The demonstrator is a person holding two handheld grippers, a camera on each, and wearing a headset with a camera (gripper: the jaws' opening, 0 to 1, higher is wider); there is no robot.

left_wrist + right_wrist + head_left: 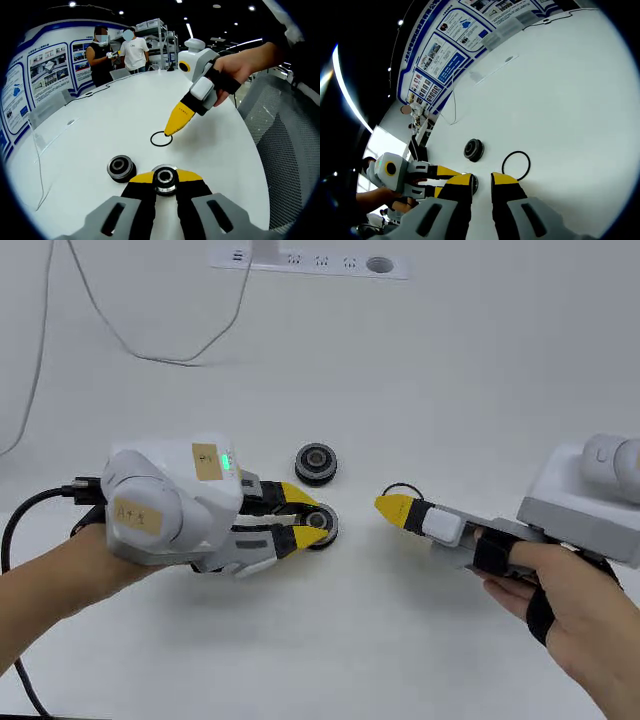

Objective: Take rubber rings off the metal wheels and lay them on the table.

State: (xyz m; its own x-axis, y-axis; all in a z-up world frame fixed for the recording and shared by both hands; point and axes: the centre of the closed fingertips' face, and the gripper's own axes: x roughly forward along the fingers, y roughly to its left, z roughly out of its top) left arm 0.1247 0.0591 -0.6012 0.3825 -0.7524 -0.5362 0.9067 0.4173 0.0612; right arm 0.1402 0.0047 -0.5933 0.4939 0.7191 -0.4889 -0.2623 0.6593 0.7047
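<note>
Rubber ring (151, 139), 1 of them, lay flat on the table (450, 390), just beside the tip of the right gripper (392, 507), whose jaws stood narrowly apart and held nothing. The left gripper (308, 516) was clamped on a metal wheel (165, 179) resting on the table; its rim looked bare metal, so that ring seemed to be the one removed. The second wheel (316, 462) sat near it, beyond the left jaws, and looked to wear its black ring. By that reading, half the job remained.
</note>
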